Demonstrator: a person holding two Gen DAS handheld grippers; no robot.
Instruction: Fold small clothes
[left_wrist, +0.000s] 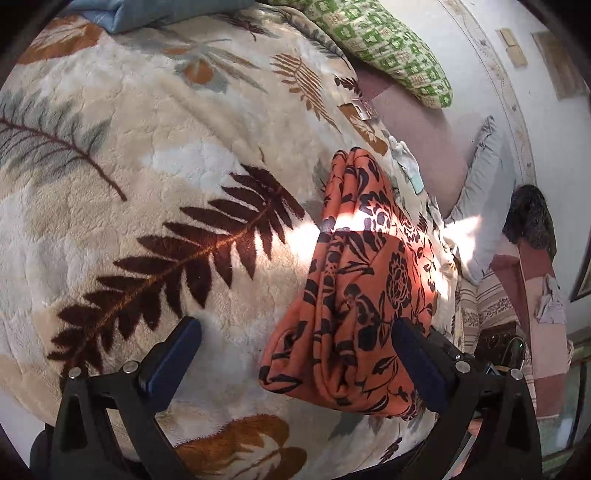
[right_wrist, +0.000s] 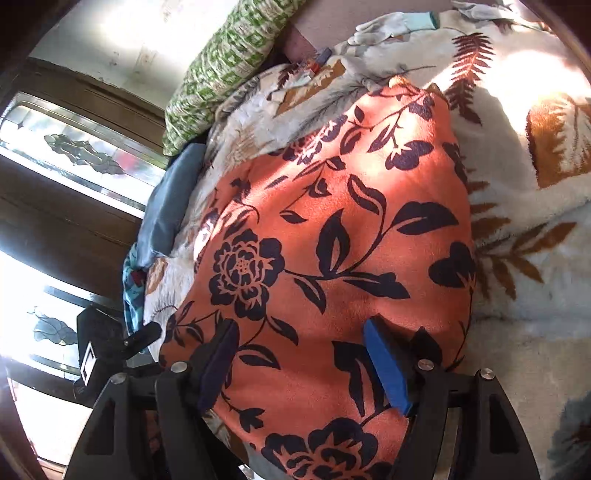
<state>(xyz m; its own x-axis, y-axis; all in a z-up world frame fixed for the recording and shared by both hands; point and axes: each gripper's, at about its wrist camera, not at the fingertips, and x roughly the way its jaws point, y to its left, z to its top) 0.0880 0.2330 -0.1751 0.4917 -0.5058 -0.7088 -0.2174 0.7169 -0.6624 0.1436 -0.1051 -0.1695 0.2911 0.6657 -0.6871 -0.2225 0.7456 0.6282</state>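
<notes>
An orange garment with black flowers lies folded in a long bundle on a cream fleece blanket with leaf prints. My left gripper is open just above it, its right finger at the bundle's near end, its left finger over bare blanket. In the right wrist view the same garment fills the middle, spread flat. My right gripper is open right over the cloth, both blue-padded fingers resting on or just above it, nothing pinched between them.
A green-and-white patterned pillow and a blue cloth lie at the far side of the bed. A light glove-like item lies on the blanket. A wooden door with glass panes stands beside the bed. A dark furry object sits by the wall.
</notes>
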